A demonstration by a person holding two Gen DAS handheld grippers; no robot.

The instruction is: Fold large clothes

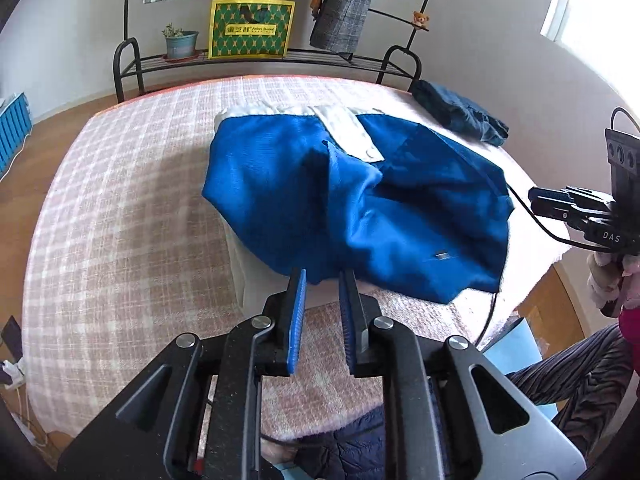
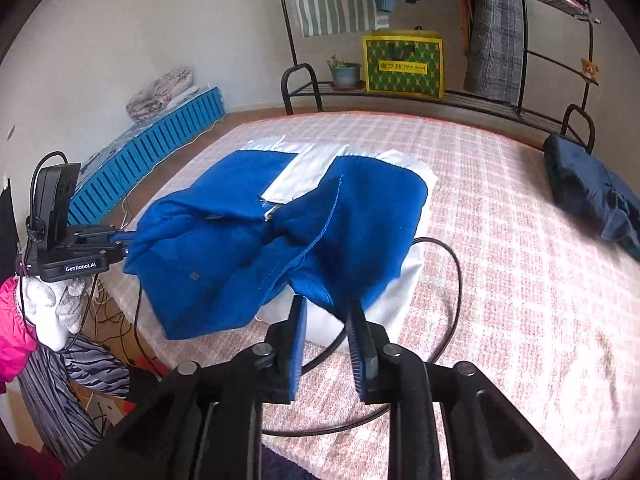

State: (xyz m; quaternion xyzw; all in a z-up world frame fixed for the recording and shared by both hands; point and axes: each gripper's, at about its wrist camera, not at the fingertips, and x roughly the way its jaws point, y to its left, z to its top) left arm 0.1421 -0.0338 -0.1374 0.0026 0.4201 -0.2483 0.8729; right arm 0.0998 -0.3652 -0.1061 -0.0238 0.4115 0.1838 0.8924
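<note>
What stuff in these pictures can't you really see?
- Left wrist view: the white part under the blue garment is mostly covered by it.
- Right wrist view: the dark blue garment is cut off by the picture's edge.
- Both views: the yellow-green bag's lettering is too small to read.

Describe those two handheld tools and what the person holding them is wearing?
Each tool, left and right, is black with two flat fingers carrying ribbed blue pads. A boxy black module sits on top and a black cable trails off. One reads "GenRobot.AI". The hand wears a white glove and a pink sleeve.
</note>
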